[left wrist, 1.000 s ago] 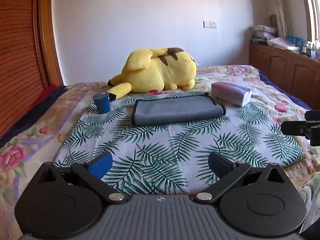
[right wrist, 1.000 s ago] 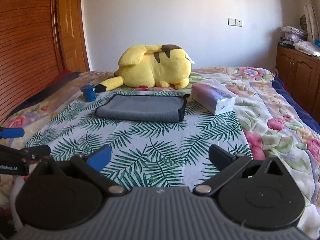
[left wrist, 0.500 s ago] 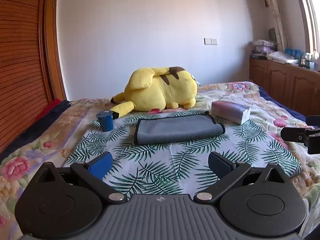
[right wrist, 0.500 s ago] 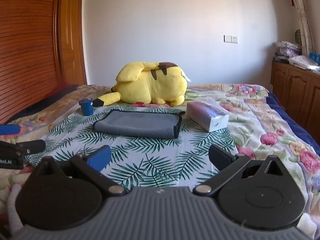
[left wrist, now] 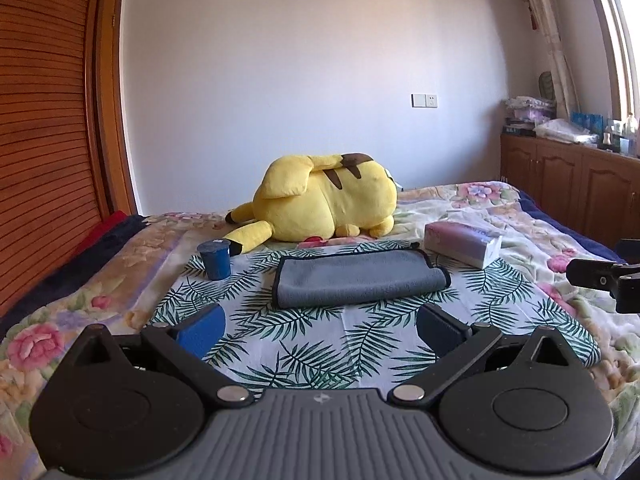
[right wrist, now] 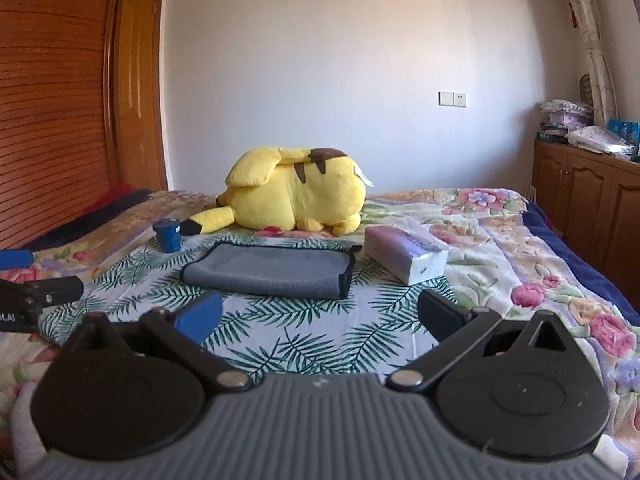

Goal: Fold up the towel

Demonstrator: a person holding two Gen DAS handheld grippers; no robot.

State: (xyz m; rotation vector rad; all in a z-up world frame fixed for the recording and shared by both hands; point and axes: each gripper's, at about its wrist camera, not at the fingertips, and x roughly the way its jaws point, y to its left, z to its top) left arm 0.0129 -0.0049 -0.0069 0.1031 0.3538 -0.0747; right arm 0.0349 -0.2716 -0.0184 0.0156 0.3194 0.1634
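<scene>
— What lay on the bed [left wrist: 532,216], from the left?

— A small blue cup [left wrist: 216,258], round and upright, on the palm-leaf sheet [left wrist: 320,344]. Then the grey towel [left wrist: 356,278], soft and napped, dark-trimmed, already doubled into a flat rectangle with a rounded fold along its near edge. Right of it, a smooth oblong tissue pack [left wrist: 464,244], near the towel's far corner but apart. Behind them slumped a yellow plush toy [left wrist: 324,208].

— And the tongs?

— The left tongs [left wrist: 320,326] stood wide apart, holding nothing, short of the towel's near edge. The right tongs [right wrist: 320,316] were equally wide and empty. Bare leaf-print sheet lay between both and the towel.
</scene>
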